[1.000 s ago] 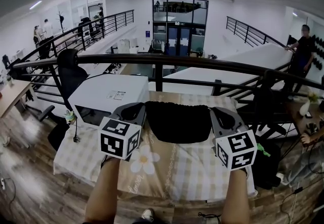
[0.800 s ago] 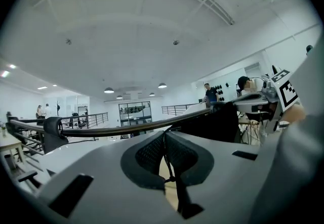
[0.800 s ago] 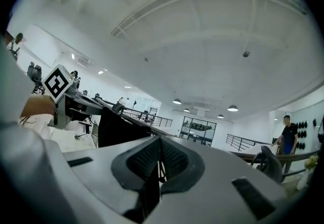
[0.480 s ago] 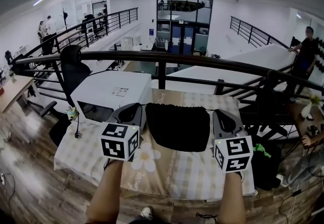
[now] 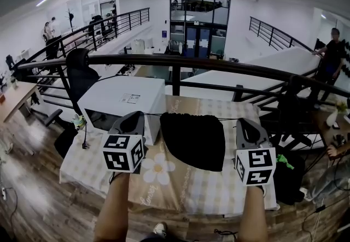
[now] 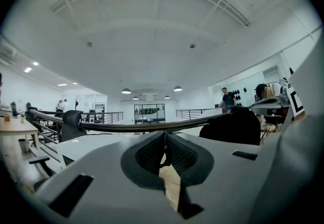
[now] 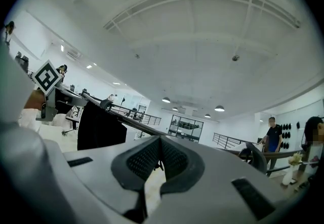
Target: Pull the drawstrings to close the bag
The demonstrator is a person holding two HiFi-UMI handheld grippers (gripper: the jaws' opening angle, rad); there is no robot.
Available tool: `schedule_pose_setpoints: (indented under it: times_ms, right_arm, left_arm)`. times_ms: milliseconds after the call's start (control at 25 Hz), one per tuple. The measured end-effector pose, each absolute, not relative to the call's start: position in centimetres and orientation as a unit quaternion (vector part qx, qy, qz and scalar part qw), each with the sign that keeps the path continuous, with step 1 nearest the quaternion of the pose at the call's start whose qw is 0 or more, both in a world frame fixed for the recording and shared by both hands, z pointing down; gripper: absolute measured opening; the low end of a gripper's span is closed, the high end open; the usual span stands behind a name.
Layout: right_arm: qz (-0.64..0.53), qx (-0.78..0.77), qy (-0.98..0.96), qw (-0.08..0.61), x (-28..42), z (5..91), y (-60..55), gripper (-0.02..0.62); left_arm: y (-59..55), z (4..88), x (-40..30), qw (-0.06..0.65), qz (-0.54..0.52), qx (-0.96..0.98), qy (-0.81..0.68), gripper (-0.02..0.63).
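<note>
Each shut on drawstring [image 5: 152, 114], left claw [image 5: 133, 117] and right claw [image 5: 245, 123] held wide toward tabletop [image 5: 180, 192] sides to cinch bag [image 5: 192, 140].

— What do your two tools look like from above?
— My left gripper [image 5: 133, 115] and right gripper [image 5: 244, 122] have smooth pale grey shells, each rounded like a hood. Behind each sits a white cube [image 5: 123, 152] printed with black square markers.
— And up close?
— Dark cross-hatched pads [image 6: 152, 153] in a black-rimmed hollow, with dark rectangular slots [image 6: 71, 195] cut in the grey shell on either side.
</note>
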State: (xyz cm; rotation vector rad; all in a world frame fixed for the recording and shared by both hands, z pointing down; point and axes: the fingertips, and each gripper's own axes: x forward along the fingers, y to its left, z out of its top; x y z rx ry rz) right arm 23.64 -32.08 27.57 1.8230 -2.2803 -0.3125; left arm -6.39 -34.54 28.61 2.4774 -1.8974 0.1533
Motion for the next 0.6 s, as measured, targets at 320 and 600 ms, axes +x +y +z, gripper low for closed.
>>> schedule_pose_setpoints:
  times_ms: [320, 600]
  right_arm:
    - [-0.104, 0.631, -0.762, 0.103, 25.2, 27.6, -32.0, 0.020]
    - [-0.101, 0.642, -0.753, 0.099, 26.5, 27.5, -31.9, 0.020]
  left_arm:
    - [-34.6, 28.9, -7.4, 0.010, 0.049, 0.788, -0.614, 0.025]
    - [-34.6, 28.9, -8.5, 0.008, 0.049, 0.781, -0.623, 0.025]
